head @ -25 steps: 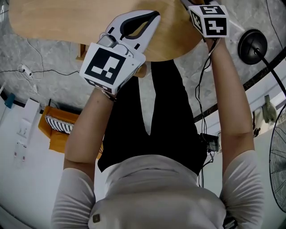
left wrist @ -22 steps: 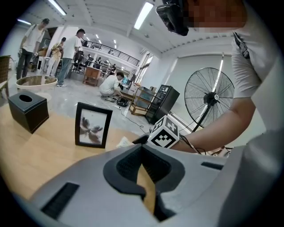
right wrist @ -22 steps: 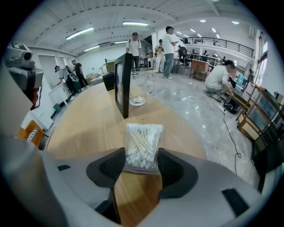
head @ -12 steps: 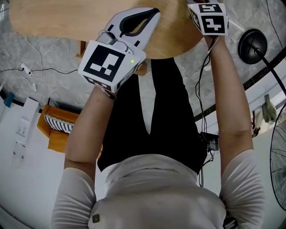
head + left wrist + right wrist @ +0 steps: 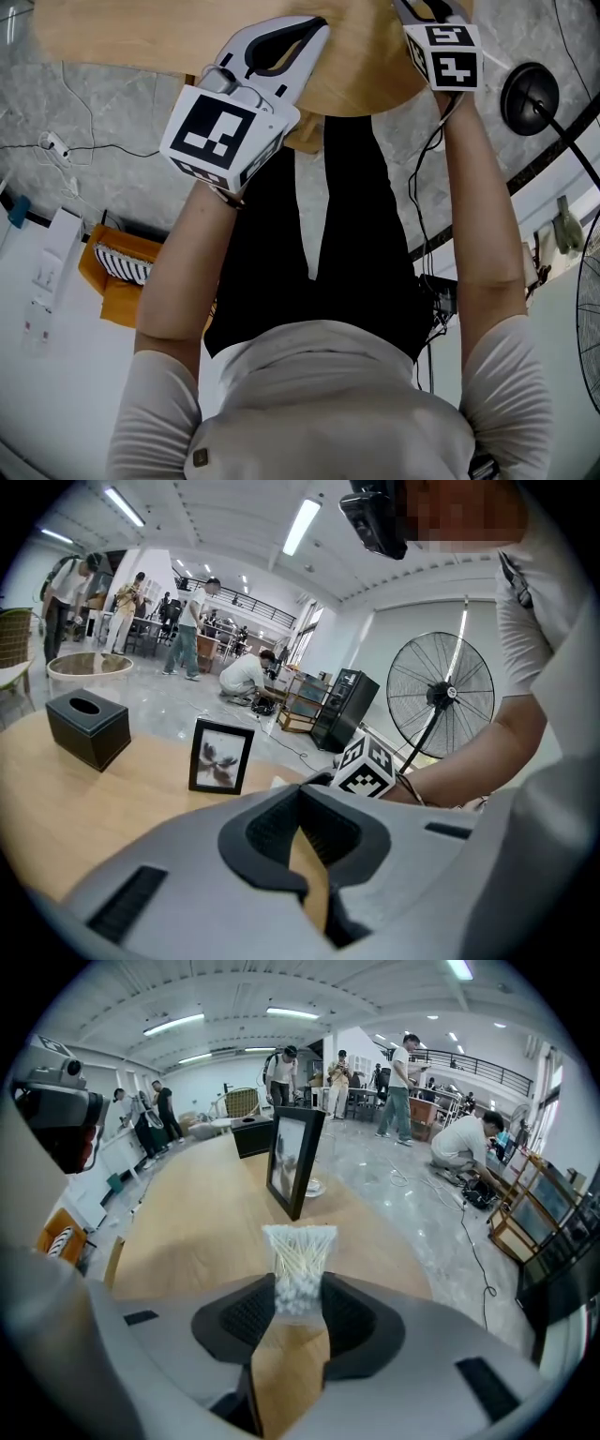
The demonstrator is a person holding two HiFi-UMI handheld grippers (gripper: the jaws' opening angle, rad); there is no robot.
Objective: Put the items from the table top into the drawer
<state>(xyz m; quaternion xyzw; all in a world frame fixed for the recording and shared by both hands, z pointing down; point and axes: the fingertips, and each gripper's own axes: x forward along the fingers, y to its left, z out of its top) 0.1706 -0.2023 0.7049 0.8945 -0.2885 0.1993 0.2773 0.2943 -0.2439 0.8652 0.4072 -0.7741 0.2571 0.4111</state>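
Right gripper (image 5: pixel 298 1290) just closed on swabs (image 5: pixel 298 1262) above table (image 5: pixel 202 1213).

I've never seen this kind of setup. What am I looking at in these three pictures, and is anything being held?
There is no robot here. A person holds a hand-operated gripper in each hand, and each gripper carries a cube with square markers. The head view comes from a camera on the person's head, looking down on their arms and the light wooden table. The other two pictures come from cameras riding on the grippers, looking along their fingers. On the table stand a black tissue box and a black picture frame. The left gripper is shut and empty. The right gripper has just been closing its fingers on a clear pack of cotton swabs, which it grips.
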